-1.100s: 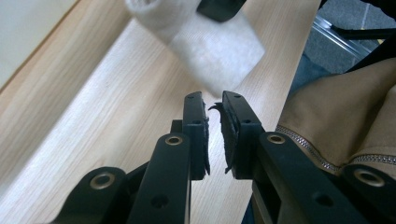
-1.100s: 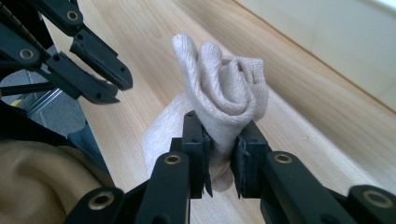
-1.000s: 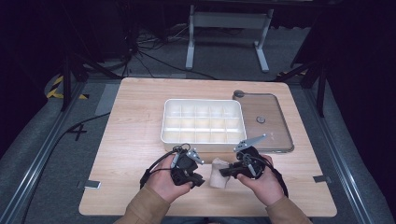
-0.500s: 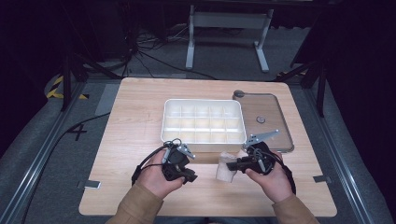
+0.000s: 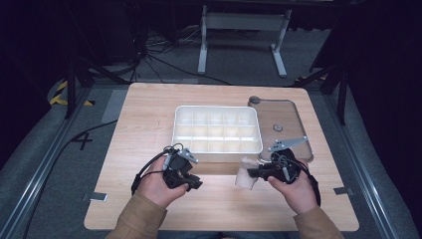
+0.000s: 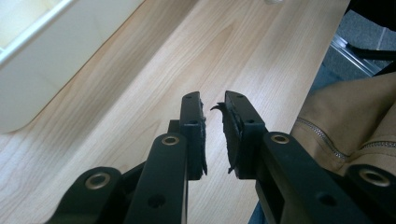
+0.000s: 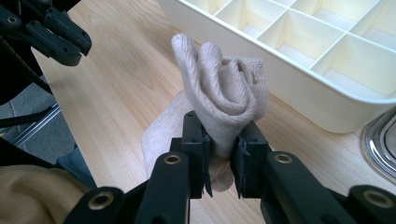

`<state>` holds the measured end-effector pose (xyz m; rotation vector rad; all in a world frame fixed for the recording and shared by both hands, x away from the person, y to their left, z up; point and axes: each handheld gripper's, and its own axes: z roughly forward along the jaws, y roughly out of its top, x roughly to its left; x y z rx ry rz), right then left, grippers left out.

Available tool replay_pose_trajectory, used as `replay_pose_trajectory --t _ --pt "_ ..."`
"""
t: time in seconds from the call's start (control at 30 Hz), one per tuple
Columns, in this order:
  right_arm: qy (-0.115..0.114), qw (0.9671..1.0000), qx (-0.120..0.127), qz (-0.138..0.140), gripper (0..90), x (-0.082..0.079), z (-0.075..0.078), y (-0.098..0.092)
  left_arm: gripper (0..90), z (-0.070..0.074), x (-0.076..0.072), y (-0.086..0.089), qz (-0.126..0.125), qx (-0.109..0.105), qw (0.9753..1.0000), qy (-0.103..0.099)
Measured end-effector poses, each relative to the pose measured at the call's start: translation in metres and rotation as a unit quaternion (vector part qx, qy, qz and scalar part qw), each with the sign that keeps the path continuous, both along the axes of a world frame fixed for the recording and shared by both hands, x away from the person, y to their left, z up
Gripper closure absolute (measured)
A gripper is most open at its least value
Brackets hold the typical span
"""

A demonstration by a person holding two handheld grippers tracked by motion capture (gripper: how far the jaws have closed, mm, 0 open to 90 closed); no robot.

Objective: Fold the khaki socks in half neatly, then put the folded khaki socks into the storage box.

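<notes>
A rolled beige sock (image 7: 224, 84) is pinched at its lower end between the jaws of my right gripper (image 7: 223, 123), with the roll standing above the jaws. In the high view the sock (image 5: 245, 177) hangs just over the wooden table, in front of the white compartment tray (image 5: 216, 149), with the right gripper (image 5: 250, 173) to its right. My left gripper (image 5: 196, 185) sits a hand's width to the left of the sock. In its own view the left gripper (image 6: 213, 100) has a narrow gap between its worn pads and nothing in it.
The tray's divided compartments (image 7: 327, 42) look empty. A clear lid (image 5: 281, 127) lies flat to the right of the tray. A tan sleeve (image 6: 345, 121) lies close behind the left gripper. Bare wooden tabletop (image 5: 144, 124) stretches to the left of the tray.
The left gripper has pulled away to the left from the sock. The right gripper has kept hold of the sock and shifted slightly right with it.
</notes>
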<state>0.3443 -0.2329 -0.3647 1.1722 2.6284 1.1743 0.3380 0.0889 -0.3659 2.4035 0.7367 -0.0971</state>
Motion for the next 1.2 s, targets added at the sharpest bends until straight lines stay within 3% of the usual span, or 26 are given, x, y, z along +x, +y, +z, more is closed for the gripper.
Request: replay_pose_trajectory --t 0.27,0.6,0.97,1.2 --pt "-0.005 1.0 -0.001 -0.007 77.4 0.002 0.003 -0.006 77.8 0.002 0.003 0.009 0.013 0.005 0.9999 -0.003" --pt "-0.015 0.9997 -0.01 -0.018 77.4 0.013 0.02 -0.018 77.5 0.007 0.005 0.022 0.033 -0.001 0.9994 -0.005" --pt "-0.032 0.9969 -0.066 -0.028 77.4 0.035 0.047 -0.021 77.0 0.008 0.006 0.03 0.038 -0.006 0.9993 -0.003" --pt "-0.029 0.9942 -0.101 -0.022 77.4 0.047 0.06 -0.014 76.9 0.01 0.006 0.035 0.045 -0.013 0.9989 -0.005"
